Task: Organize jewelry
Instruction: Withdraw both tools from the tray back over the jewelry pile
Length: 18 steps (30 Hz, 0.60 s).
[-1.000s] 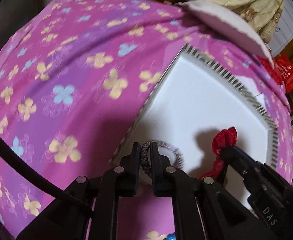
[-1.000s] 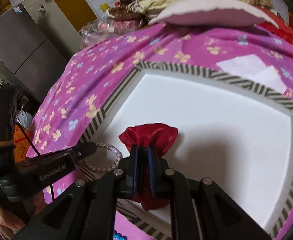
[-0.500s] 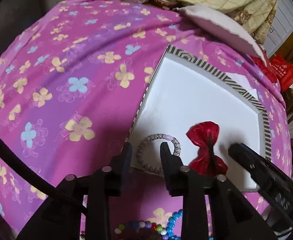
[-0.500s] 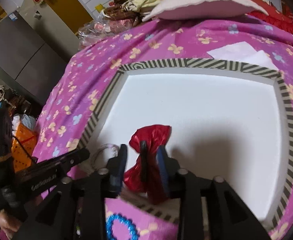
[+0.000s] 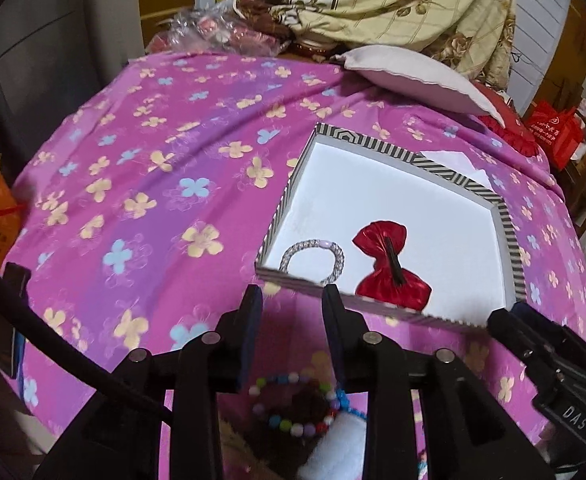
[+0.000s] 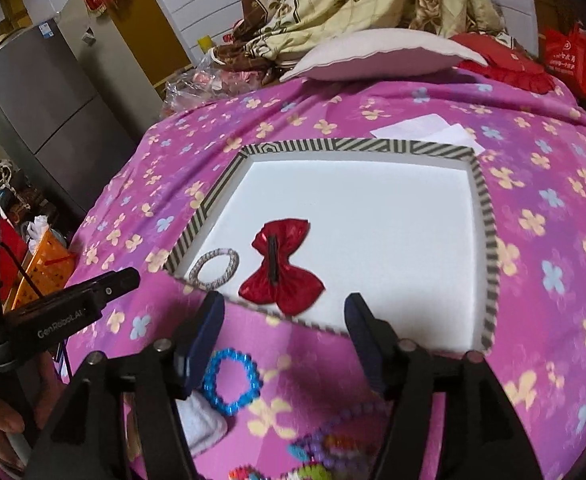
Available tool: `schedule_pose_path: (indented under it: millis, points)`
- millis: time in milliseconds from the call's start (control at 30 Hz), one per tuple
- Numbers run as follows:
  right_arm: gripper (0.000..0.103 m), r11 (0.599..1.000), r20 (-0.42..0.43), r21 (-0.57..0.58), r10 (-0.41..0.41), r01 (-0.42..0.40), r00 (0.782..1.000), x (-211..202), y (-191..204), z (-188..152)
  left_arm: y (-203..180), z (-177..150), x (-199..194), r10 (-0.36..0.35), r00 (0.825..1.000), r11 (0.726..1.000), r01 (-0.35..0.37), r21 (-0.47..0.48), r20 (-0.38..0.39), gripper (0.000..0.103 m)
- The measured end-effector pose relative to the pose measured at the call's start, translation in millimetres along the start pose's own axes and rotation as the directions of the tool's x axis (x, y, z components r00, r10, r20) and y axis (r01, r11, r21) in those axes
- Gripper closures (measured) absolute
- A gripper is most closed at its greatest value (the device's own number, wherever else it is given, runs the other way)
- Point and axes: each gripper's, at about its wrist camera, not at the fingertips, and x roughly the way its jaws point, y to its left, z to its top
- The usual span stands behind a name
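A white tray with a striped rim (image 5: 507, 222) (image 6: 481, 184) lies on the pink flowered bedspread. Inside, near its front-left corner, lie a silvery grey bracelet (image 5: 313, 258) (image 6: 214, 267) and a red bow hair clip (image 5: 389, 266) (image 6: 282, 268). My left gripper (image 5: 292, 296) is open and empty, just in front of the tray's near rim. My right gripper (image 6: 284, 304) is wide open and empty, over the same rim. A multicoloured bead bracelet (image 5: 297, 406) and a blue bead bracelet (image 6: 232, 380) lie on the spread below the grippers.
A pale pillow (image 5: 413, 76) (image 6: 381, 54), a folded quilt (image 5: 393, 4) and a red bag (image 5: 555, 132) sit beyond the tray. White paper (image 6: 425, 128) lies by the far rim. More beads (image 6: 333, 452) and a white cloth (image 6: 203, 420) lie nearby.
Both grippers opened, letting go of the grey bracelet and the red bow in the tray, then pulled back and up. More of the bed and the bead bracelets came into view.
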Motion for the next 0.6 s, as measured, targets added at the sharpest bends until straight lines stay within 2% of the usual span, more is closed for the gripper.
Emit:
schedule_pose_path:
  millis: [167,267,433,600]
  points:
    - [0.037,1.0,0.054,0.002,-0.023,0.023,0.998,-24.8,-2.4,-15.5,-3.1,-21.1,-15.9,0.008,1.0,1.0,-0.009,0.013,0.03,0.06]
    - [0.037,0.999,0.084,0.031,0.005,-0.007,0.996,-33.1,-8.8,-26.6,-6.1,-33.2,-22.6,0.016,0.999,1.0,-0.017,0.023,0.044,0.06]
    - [0.03,1.0,0.028,-0.001,0.014,-0.014,1.0,-31.8,-7.7,-43.8,-9.1,-49.8,-34.0,0.02,0.998,0.999,-0.022,0.036,0.066,0.06]
    - [0.03,0.999,0.013,-0.051,-0.015,0.015,1.0,-38.9,-0.1,-59.8,-8.1,-65.9,-44.9,0.032,0.996,0.999,-0.035,0.038,0.082,0.06]
